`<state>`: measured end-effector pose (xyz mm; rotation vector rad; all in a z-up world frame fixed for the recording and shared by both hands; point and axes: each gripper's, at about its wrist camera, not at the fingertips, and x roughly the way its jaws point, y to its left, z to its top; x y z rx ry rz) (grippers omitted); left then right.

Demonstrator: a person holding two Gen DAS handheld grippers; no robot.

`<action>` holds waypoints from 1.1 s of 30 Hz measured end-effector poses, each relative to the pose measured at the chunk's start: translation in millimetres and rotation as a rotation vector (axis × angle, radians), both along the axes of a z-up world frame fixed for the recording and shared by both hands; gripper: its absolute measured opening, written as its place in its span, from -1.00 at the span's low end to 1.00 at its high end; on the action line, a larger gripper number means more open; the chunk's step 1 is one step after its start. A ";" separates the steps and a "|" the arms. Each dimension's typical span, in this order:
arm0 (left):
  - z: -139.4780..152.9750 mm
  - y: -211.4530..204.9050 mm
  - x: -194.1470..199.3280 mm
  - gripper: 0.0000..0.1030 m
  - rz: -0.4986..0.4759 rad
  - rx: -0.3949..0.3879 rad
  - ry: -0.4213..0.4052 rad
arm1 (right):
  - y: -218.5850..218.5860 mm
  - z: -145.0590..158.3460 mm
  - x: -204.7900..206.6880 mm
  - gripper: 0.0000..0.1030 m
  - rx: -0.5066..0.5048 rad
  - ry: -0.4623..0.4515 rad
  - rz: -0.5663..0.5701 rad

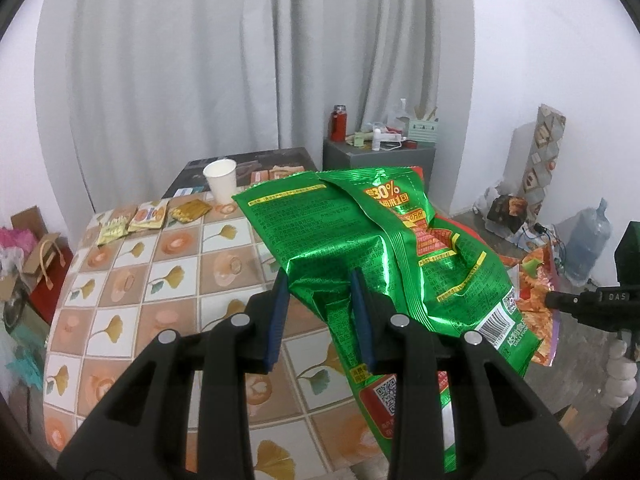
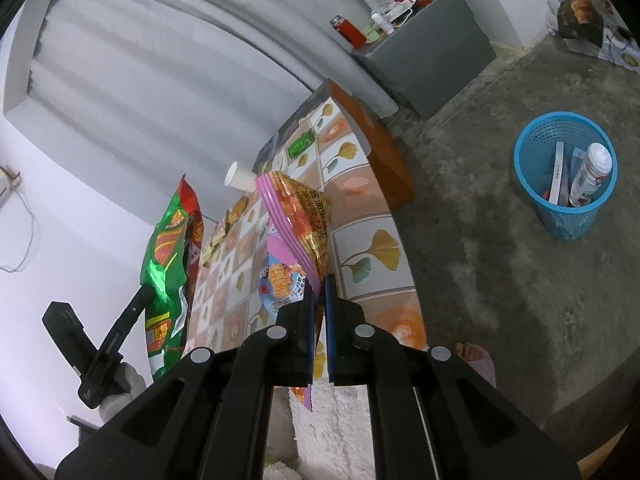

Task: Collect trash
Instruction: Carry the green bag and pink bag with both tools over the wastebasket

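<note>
— Black arms of the left tool (image 1: pixel 320 300) fill the near view; what are its blue pads doing?

— Pinching a crumpled fold of the green snack bag (image 1: pixel 384 248), which hangs lifted above the tiled tabletop (image 1: pixel 132 280). My guess: held by one corner so it clears the small packets (image 1: pixel 152 216) and the paper cup (image 1: pixel 220 184) left at the far edge.

— And further right?

— The right tool (image 2: pixel 319 292) is pressed together on the edge of an orange and pink snack bag (image 2: pixel 300 216), which stands up from the pads, also off the tabletop.

— Where does it all go?

— Likely the blue basket (image 2: pixel 566 176) on the concrete floor (image 2: pixel 500 280), well apart to the right, already holding a white bottle (image 2: pixel 592 176). One bag per tool probably saves a trip. Neither bag is over the basket yet.
</note>
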<state>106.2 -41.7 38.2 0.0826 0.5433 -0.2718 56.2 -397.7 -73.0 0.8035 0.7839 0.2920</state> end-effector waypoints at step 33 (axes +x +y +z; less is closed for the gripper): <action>-152.1 -404.0 209.8 -0.43 -0.519 -0.045 0.559 | -237.9 -127.4 44.7 -0.90 0.170 0.134 -0.530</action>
